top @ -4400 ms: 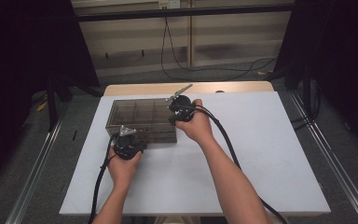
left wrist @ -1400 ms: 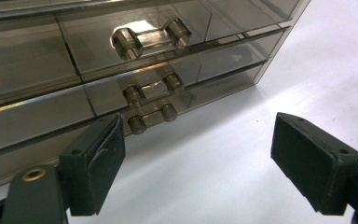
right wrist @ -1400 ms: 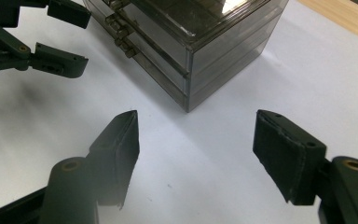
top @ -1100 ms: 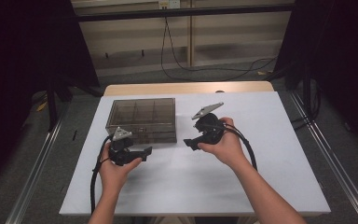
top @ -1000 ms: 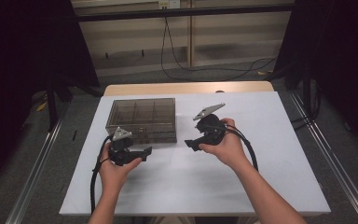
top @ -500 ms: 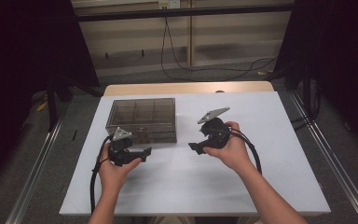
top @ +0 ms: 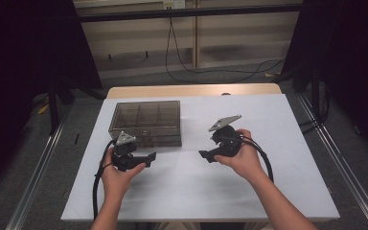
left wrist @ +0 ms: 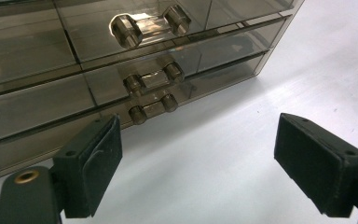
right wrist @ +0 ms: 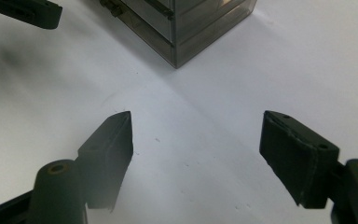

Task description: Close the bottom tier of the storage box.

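On the white table [top: 278, 124], both grippers' jaws gape empty beside the drawer box [top: 146, 122].

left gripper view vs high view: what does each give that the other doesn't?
Left gripper view: the small round knobs on the front of the smoky clear compartment box, and the left tongs with jaws wide apart and nothing between them.

High view: the person's right hand with the right tongs, held off to the box's right, and the floor cables.

Both: the box on the white table, and the left tongs.
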A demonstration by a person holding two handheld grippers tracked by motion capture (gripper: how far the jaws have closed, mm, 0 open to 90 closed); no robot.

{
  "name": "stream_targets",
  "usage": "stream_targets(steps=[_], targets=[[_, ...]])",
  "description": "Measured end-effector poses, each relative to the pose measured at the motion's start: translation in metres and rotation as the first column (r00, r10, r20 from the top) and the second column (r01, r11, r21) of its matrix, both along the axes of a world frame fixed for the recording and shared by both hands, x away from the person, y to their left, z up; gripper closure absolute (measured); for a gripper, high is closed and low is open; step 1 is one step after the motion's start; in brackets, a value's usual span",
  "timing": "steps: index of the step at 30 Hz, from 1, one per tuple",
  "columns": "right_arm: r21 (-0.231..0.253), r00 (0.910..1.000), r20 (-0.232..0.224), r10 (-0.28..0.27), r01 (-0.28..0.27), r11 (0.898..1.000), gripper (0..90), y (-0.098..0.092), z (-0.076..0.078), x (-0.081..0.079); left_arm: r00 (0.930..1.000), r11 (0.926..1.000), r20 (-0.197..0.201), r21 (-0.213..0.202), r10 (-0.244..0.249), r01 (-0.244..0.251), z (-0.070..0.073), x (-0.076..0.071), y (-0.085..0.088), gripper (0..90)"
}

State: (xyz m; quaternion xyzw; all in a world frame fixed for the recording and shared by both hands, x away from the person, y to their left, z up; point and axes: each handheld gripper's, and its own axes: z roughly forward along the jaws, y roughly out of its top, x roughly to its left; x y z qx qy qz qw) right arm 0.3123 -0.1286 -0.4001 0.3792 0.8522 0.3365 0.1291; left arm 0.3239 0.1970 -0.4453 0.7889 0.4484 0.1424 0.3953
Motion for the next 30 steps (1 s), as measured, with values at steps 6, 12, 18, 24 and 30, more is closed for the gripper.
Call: stream_targets(steps=[6, 12, 18, 24, 30], targets=[[0.006, 0.9999, 0.005, -0.01, 0.01, 1.0, 25.2, -0.006, -0.001, -0.003, 1.0, 1.0, 0.003, 0.003, -0.004, 0.004, 0.0, -0.001, 0.0, 15.3], [0.006, 1.0, 0.002, -0.009, 0.009, 1.0, 23.9, -0.009, -0.004, -0.005, 1.0, 1.0, 0.002, 0.006, -0.002, 0.002, 0.0, -0.001, 0.0, 15.2], [0.006, 0.9999, 0.0, -0.017, 0.017, 1.0, 23.3, -0.014, -0.007, -0.008, 1.0, 1.0, -0.005, 0.008, -0.005, 0.006, 0.0, -0.002, -0.001, 15.2], [0.013, 0.9998, 0.0, -0.02, 0.02, 1.0, 23.1, -0.018, -0.009, -0.01, 0.9999, 0.9999, -0.006, 0.004, -0.011, 0.011, 0.0, -0.002, -0.001, 15.2], [0.005, 0.9998, -0.005, -0.019, 0.019, 1.0, 22.2, -0.021, -0.011, -0.013, 0.9998, 0.9998, -0.011, 0.003, -0.018, 0.018, -0.001, -0.002, -0.001, 15.0]])
